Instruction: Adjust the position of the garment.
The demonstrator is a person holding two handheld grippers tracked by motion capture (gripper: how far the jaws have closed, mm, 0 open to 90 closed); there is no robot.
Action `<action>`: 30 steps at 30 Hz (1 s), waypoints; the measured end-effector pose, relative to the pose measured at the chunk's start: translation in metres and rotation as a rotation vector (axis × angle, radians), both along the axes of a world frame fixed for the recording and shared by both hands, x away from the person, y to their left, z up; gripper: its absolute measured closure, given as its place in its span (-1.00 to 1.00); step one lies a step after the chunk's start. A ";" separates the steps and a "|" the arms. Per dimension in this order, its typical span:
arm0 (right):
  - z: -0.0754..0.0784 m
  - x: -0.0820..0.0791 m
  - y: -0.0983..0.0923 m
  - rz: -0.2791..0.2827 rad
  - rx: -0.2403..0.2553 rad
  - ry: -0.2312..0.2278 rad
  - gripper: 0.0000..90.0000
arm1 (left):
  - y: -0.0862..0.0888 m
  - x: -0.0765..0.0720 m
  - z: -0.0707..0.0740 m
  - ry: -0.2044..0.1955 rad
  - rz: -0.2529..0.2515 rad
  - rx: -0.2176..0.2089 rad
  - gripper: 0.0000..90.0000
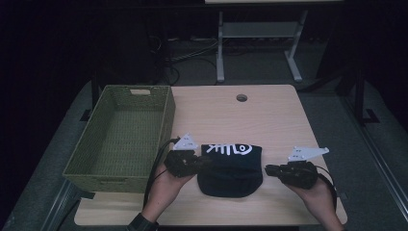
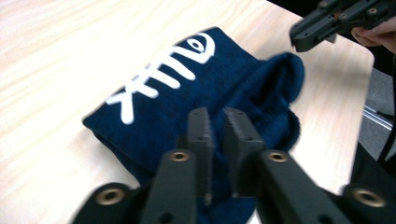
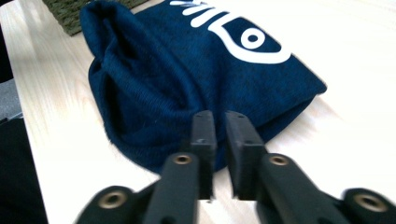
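a: where's the folded dark blue garment (image 1: 230,169) sitting right now?

b: flat on the pale wood table (image 1: 269,115), between the two grippers. it lies just past the tips of the left gripper (image 2: 218,122), and just ahead of the right gripper (image 3: 220,125), whose tips are at its near edge. the woven green basket (image 1: 120,137) is off beyond the left hand (image 1: 166,185).

a: are the fingers holding any of it?

b: doesn't look so. on both grippers the black fingers (image 3: 203,135) are drawn nearly together with a thin slit between them, and i see no cloth caught in that slit. from above, the left gripper (image 1: 185,162) is at the cloth's left edge and the right gripper (image 1: 288,172) stands just clear of the right edge.

a: how will it handle?

b: my guess is light and limp: a fuzzy knit, with a white fish-bone print (image 2: 161,74) on top. it'll sag and may unfold if lifted by one layer.

a: so where to grab?

b: i'd pinch the thick rounded folds (image 3: 112,51) at the two side edges, catching all layers, one gripper each side. the ribbed pads should bite the knit well; it's neither slippery nor fragile.
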State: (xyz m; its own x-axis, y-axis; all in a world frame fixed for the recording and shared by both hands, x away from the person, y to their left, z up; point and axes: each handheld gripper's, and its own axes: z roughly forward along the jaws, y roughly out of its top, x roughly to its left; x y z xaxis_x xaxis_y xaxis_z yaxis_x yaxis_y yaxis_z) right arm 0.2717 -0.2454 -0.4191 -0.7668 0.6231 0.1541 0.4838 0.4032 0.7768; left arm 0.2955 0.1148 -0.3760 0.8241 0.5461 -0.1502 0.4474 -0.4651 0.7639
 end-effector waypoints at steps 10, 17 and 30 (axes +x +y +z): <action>0.003 0.018 0.020 0.047 0.008 0.000 1.00 | -0.020 0.043 -0.018 0.020 0.086 0.041 1.00; 0.000 0.019 0.033 0.079 -0.006 0.012 1.00 | -0.026 0.068 -0.030 0.049 0.115 0.057 1.00; -0.023 0.003 0.044 0.117 -0.049 0.074 1.00 | -0.036 0.081 -0.058 0.083 0.092 0.151 1.00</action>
State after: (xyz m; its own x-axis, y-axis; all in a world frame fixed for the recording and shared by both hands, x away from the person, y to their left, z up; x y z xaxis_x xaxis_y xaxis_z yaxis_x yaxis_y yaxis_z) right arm 0.2745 -0.2018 -0.4416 -0.8220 0.5387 0.1846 0.4867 0.4963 0.7189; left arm 0.3770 0.0789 -0.4337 0.7577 0.6403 -0.1261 0.5519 -0.5256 0.6474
